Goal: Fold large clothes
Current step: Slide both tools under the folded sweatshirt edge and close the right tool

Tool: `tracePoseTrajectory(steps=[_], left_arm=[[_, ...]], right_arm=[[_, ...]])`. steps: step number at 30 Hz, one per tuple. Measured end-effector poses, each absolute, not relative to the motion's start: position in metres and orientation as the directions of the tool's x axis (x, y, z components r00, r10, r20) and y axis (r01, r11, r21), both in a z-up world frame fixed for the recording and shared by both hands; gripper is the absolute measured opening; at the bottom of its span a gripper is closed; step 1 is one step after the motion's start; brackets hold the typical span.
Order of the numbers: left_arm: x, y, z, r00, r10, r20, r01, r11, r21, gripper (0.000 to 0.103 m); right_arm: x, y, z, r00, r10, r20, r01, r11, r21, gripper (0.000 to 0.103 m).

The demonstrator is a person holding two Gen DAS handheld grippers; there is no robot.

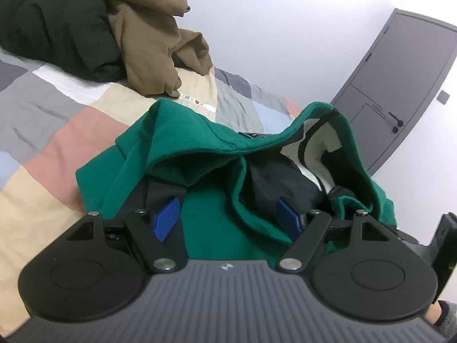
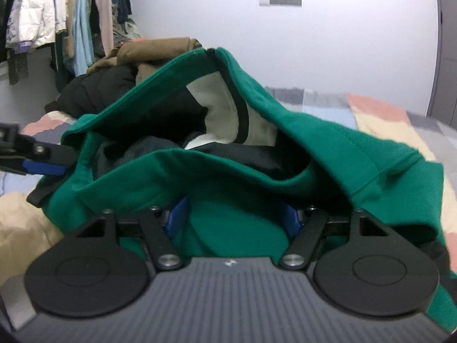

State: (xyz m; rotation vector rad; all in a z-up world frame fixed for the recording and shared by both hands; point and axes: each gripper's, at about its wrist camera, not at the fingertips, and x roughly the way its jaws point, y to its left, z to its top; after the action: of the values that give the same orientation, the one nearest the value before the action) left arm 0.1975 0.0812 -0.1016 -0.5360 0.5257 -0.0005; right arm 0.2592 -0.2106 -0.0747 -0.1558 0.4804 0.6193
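Note:
A green garment (image 1: 200,140) with a black and cream lining lies bunched on the patchwork bed, its hem raised like a tent. My left gripper (image 1: 227,218) stands wide, and green cloth lies between its blue pads (image 1: 165,220). The left pad's ribbed face shows bare. From the right wrist view the same garment (image 2: 328,143) rises in front. My right gripper (image 2: 234,218) has a mound of green cloth filling the gap between its pads (image 2: 178,217), whose faces are mostly hidden. The left gripper's fingers (image 2: 42,167) reach into the garment's left side.
A brown garment (image 1: 148,40) and a black jacket (image 1: 51,25) are piled at the far end of the quilt (image 1: 57,131). A grey door (image 1: 400,85) stands to the right. Hanging clothes (image 2: 42,14) fill a rack at the back left.

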Motion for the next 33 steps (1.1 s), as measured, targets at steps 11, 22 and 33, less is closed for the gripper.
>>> tracePoseTrajectory(steps=[11,22,33], left_arm=[[0.184,0.083,-0.096,0.912,-0.146,-0.384,-0.081,0.852,-0.517,0.079],[0.205,0.081,-0.095,0.941,-0.099,-0.324,-0.059,0.893,-0.447,0.079],[0.246,0.129,-0.122,0.911,-0.04,-0.411,-0.195,0.836,-0.513,0.079]], right_arm=[[0.321,-0.208,-0.021,0.724,0.524,-0.448,-0.528,0.839,0.129,0.006],[0.441,-0.215,-0.03,0.809,0.324,-0.49,-0.288,0.946,0.15,0.005],[0.474,-0.209,-0.101,0.653,0.377,-0.657,-0.286,0.926,0.247,0.021]])
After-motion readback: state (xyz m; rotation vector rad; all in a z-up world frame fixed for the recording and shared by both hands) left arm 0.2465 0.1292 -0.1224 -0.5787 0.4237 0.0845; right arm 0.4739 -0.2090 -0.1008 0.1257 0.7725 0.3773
